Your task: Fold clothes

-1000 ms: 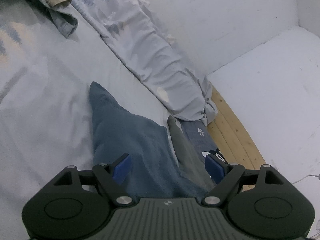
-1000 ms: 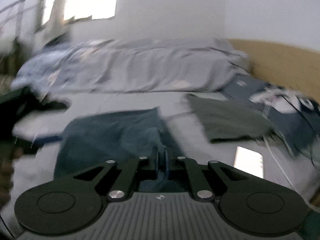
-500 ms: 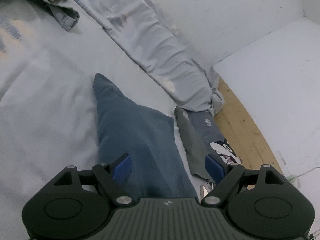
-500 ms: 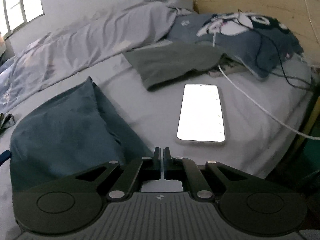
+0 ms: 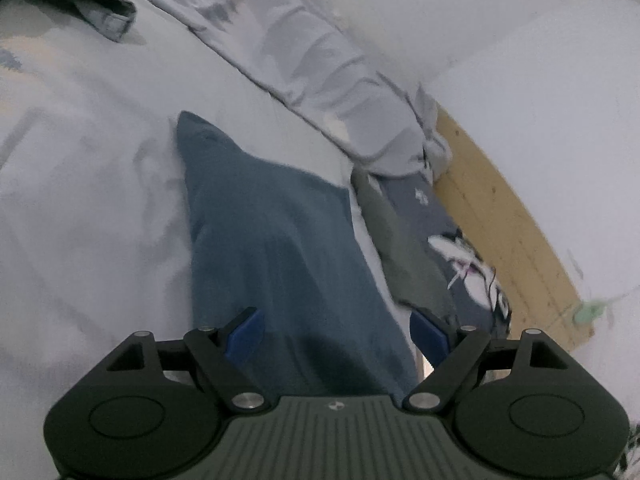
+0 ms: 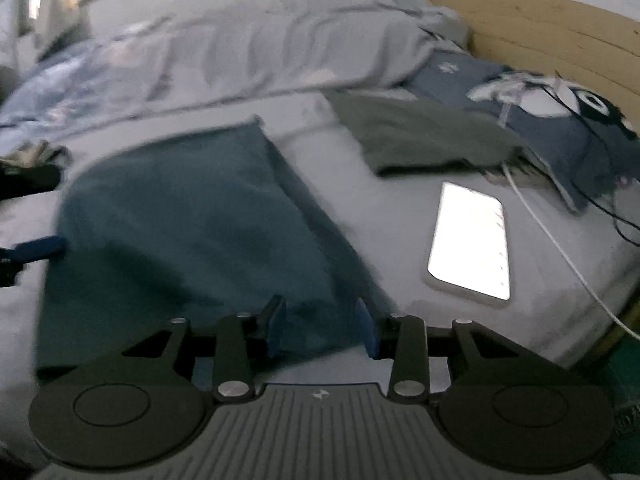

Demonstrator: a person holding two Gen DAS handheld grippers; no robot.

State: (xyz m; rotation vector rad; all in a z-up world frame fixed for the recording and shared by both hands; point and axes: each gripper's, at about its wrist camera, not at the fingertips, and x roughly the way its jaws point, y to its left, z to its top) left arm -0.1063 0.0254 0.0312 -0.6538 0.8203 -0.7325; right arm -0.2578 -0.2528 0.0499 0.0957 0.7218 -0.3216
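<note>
A folded blue garment (image 5: 280, 248) lies flat on the pale bed sheet; it also shows in the right wrist view (image 6: 192, 232). My left gripper (image 5: 336, 334) is open and empty, above the garment's near end. My right gripper (image 6: 322, 326) is open and empty, with its blue pads either side of the garment's near right corner. A folded grey garment (image 6: 420, 132) lies beyond, to the right; it also shows in the left wrist view (image 5: 404, 256). One blue pad of the left gripper (image 6: 38, 249) shows at the left edge of the right wrist view.
A lit phone (image 6: 470, 240) lies on the sheet right of the blue garment, with a white cable (image 6: 560, 248) beside it. A dark blue cartoon pillow (image 6: 560, 120) and wooden headboard (image 6: 540, 28) are at the right. A rumpled duvet (image 6: 260, 56) runs along the far side.
My right gripper has opened and swung left, so the blue garment's corner now lies between its pads. The left gripper has hardly moved and stays open.
</note>
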